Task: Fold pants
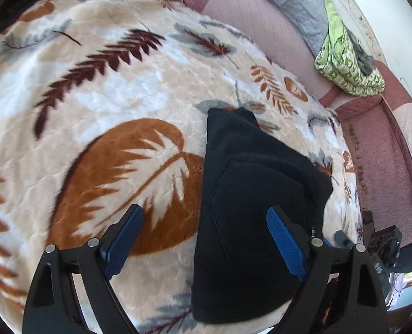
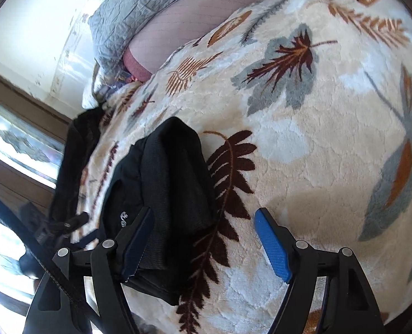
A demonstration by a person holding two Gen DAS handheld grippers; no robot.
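Black pants (image 1: 256, 194) lie folded into a narrow stack on a cream blanket (image 1: 108, 89) printed with brown and grey leaves. My left gripper (image 1: 204, 211) hangs open just above them, its right finger (image 1: 285, 242) over the cloth with the pocket seam and its left finger (image 1: 122, 242) over bare blanket. In the right wrist view the pants (image 2: 167, 172) show a small white logo. My right gripper (image 2: 206, 211) is open too, its left finger (image 2: 138, 239) over the pants' near end and its right finger (image 2: 272, 245) over the blanket (image 2: 317, 139). Neither pair of pads presses the cloth.
A green patterned cloth (image 1: 345, 64) lies on the pink and maroon bedsheet (image 1: 378, 153) beyond the blanket. A grey quilted pillow (image 2: 128, 14) rests against the wall. Another dark garment (image 2: 78, 144) hangs at the bed's edge near a window. The other gripper's black camera (image 1: 384, 245) shows at lower right.
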